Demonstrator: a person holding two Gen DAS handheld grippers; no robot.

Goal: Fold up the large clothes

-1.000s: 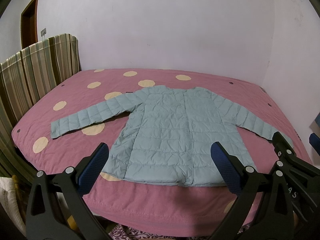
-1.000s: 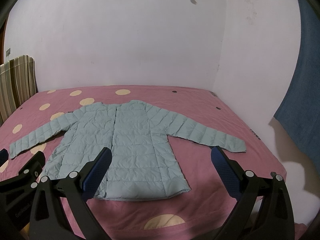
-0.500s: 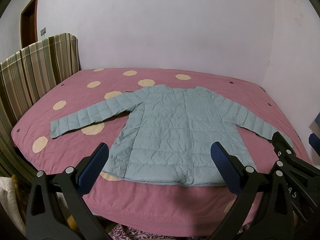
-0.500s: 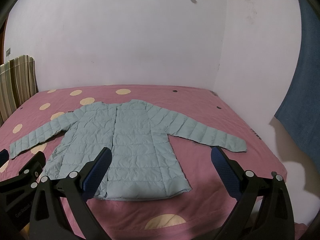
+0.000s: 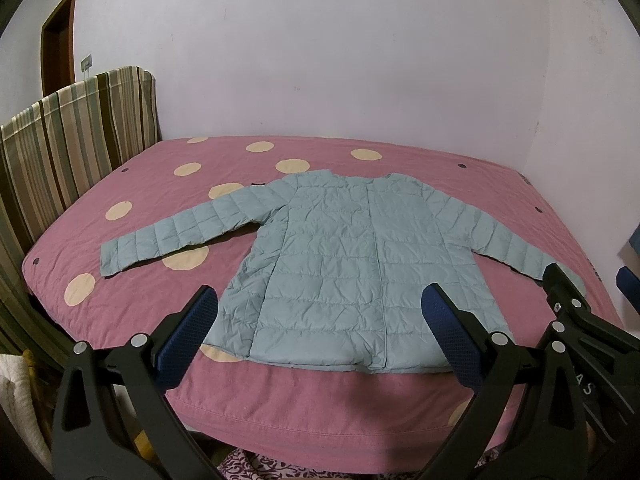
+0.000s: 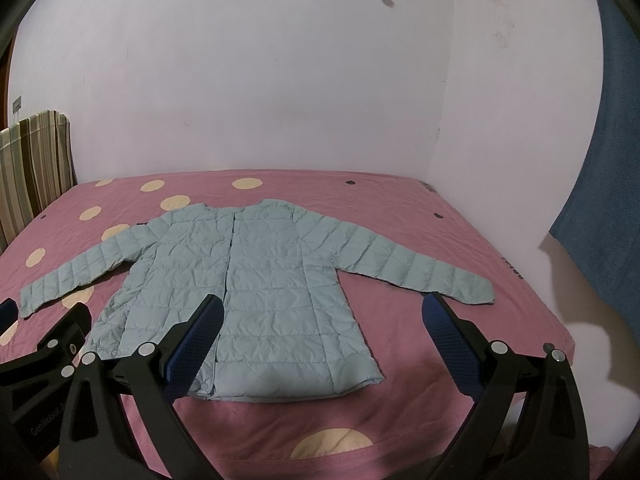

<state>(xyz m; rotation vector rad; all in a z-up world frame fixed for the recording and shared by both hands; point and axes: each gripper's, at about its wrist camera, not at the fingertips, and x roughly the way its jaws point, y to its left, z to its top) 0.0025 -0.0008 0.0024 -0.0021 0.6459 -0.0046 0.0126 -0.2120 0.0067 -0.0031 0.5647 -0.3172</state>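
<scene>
**Quilted jacket laid flat on a bed, both tongs held clear above the near edge.**

The pale blue-green jacket [image 5: 344,268] lies spread face-up near the front of the pink, dot-patterned bed [image 5: 360,412], closed down the front, hem toward the cameras, both sleeves angled outward and downward. The left tongs [image 5: 320,334] and right tongs [image 6: 322,338] are both spread wide with nothing between their blue pads, neither touching the fabric. A striped headboard [image 5: 76,136] stands at the bed's left; a blue cloth [image 6: 604,168] hangs at the right.
</scene>
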